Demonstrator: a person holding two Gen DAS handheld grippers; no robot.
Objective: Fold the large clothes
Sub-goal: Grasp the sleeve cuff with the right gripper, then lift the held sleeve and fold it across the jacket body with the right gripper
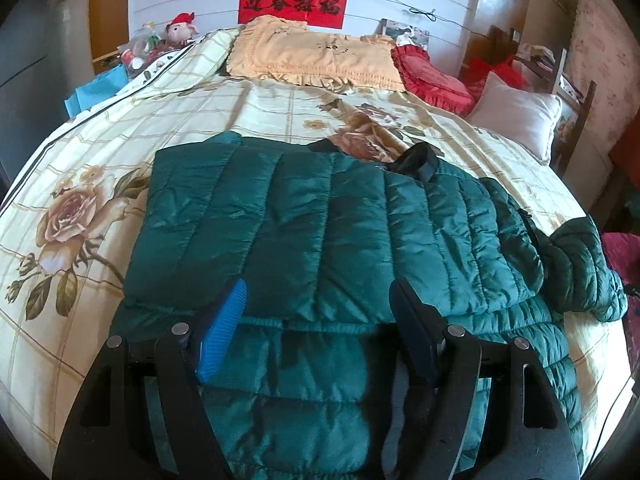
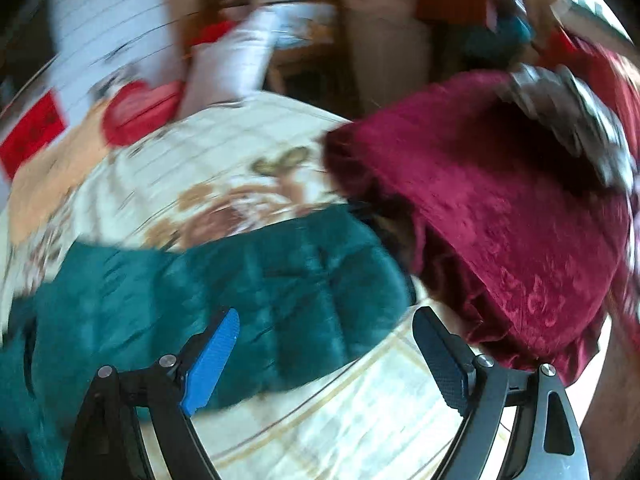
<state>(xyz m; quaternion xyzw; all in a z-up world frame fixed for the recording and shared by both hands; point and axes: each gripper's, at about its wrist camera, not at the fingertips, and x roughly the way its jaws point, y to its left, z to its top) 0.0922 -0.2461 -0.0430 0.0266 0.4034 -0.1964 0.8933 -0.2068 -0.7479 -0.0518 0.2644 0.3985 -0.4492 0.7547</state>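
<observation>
A dark green quilted puffer jacket (image 1: 320,232) lies on the bed, its body spread flat and one sleeve (image 1: 580,264) bunched at the right. My left gripper (image 1: 320,296) is open just above the jacket's near part, with nothing between its fingers. The right wrist view is blurred by motion. There my right gripper (image 2: 326,324) is open and empty over the edge of the green jacket (image 2: 240,288) and the bedsheet.
The bed has a cream floral sheet (image 1: 100,184). A yellow pillow (image 1: 312,56), a red cushion (image 1: 432,80) and a white pillow (image 1: 520,116) lie at the head. A dark red garment (image 2: 500,216) sits at the right beside the jacket.
</observation>
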